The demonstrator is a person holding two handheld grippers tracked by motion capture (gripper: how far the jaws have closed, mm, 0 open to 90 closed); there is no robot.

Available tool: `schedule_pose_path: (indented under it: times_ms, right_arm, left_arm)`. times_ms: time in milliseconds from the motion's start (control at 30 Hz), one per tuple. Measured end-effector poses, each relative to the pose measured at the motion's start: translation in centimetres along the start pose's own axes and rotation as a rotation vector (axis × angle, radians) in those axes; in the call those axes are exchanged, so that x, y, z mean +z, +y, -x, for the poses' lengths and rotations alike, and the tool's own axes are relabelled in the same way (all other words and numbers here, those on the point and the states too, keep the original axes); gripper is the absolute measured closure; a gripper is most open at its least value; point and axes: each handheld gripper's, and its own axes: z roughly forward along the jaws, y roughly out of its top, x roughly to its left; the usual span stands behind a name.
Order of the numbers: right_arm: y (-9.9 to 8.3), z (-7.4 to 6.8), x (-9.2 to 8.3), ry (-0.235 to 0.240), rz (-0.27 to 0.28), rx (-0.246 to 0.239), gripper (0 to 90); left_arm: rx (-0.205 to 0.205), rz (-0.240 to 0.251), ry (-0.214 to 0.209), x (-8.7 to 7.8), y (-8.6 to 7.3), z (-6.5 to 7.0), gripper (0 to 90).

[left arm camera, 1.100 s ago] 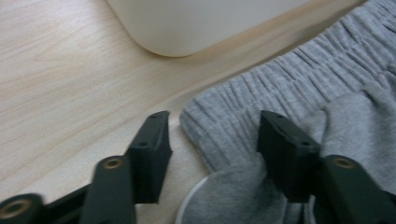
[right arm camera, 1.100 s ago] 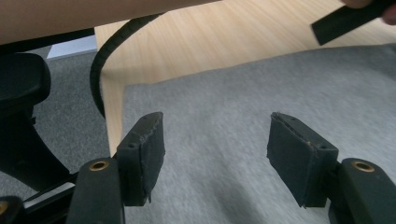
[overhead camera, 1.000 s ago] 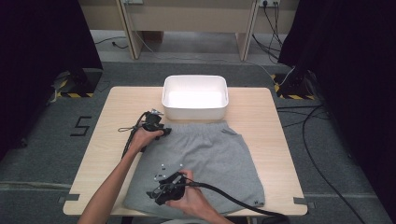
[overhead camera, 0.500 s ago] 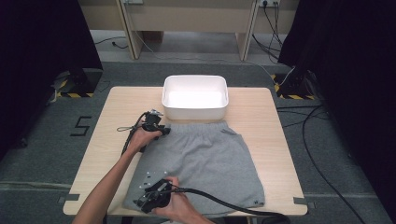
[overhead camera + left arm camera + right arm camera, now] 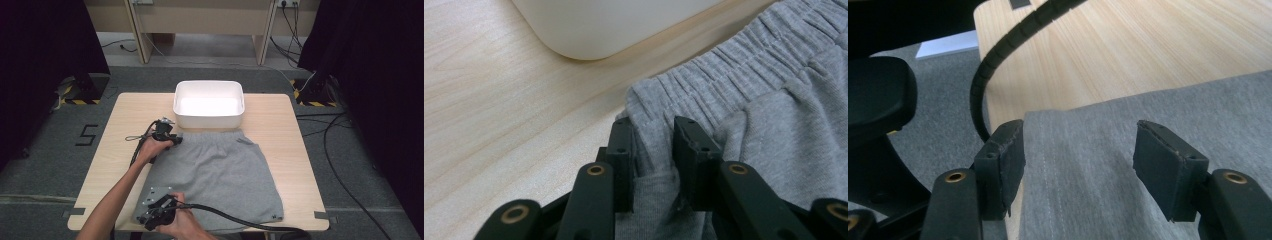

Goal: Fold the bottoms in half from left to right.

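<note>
Grey shorts (image 5: 220, 172) lie spread flat on the wooden table (image 5: 295, 150), waistband toward the white plastic bin (image 5: 209, 104) and hems toward my side. I judge the job to be folding or binning them, and it is barely begun: no fold is made, nothing is in the bin, and only 1 of 2 grips is set.

Nearest me, the right gripper (image 5: 159, 214) sits at the shorts' near-left hem corner, farthest from the bin. In the right gripper view its jaws stand apart, with the hem edge (image 5: 1073, 165) lying between the pads and running under them. The left pad (image 5: 1003, 160) hangs at the cloth's edge over the table rim, the right pad (image 5: 1165, 167) above the fabric, and neither presses on it. So that corner is framed but not gripped.

Farther out, just short of the bin's left corner, the left gripper (image 5: 167, 139) has the waistband corner. Its jaws have just been closing, and in the left gripper view a bunched pleat of elastic waistband (image 5: 656, 135) is pinched between the 2 pads, so I read that grip as taken.

Left to do, by my reckoning: close the right jaws on the hem, then lift both corners together and fold or carry toward the bin.
</note>
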Motion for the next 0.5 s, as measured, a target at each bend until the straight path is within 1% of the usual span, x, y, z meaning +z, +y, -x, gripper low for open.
schedule_pose_path:
  times_ms: [67, 133, 233, 333, 367, 400, 500]
  right_arm:
    - [0.0, 0.0, 0.4, 0.002, -0.006, -0.004, 37.8]
    - [0.1, -0.2, 0.6, -0.001, -0.011, 0.007, 37.9]
    - [0.2, -0.2, 0.9, 0.000, -0.008, 0.005, 38.3]
    - [0.1, -0.4, 1.2, 0.002, -0.012, 0.030, 38.5]
    - [0.1, -0.3, 1.3, 0.004, -0.013, 0.022, 38.6]
    - [0.1, -0.5, 1.4, 0.004, -0.016, 0.032, 38.6]
    - [0.3, -0.8, 1.8, 0.007, -0.024, 0.016, 38.3]
  left_arm:
    - [-0.001, 0.000, -0.003, 0.0, 0.0, 0.0, 69.8]
    - [-0.001, -0.001, 0.001, 0.0, 0.0, 0.0, 69.9]
    - [-0.002, 0.000, -0.002, 0.0, 0.0, 0.0, 69.9]
    - [-0.004, 0.001, -0.005, 0.0, 0.0, -0.1, 69.9]
    - [-0.003, 0.000, -0.004, 0.0, 0.0, 0.0, 69.9]
    - [-0.003, 0.001, -0.002, 0.0, 0.0, 0.0, 69.9]
    - [-0.003, 0.000, -0.004, 0.0, 0.0, 0.0, 69.9]
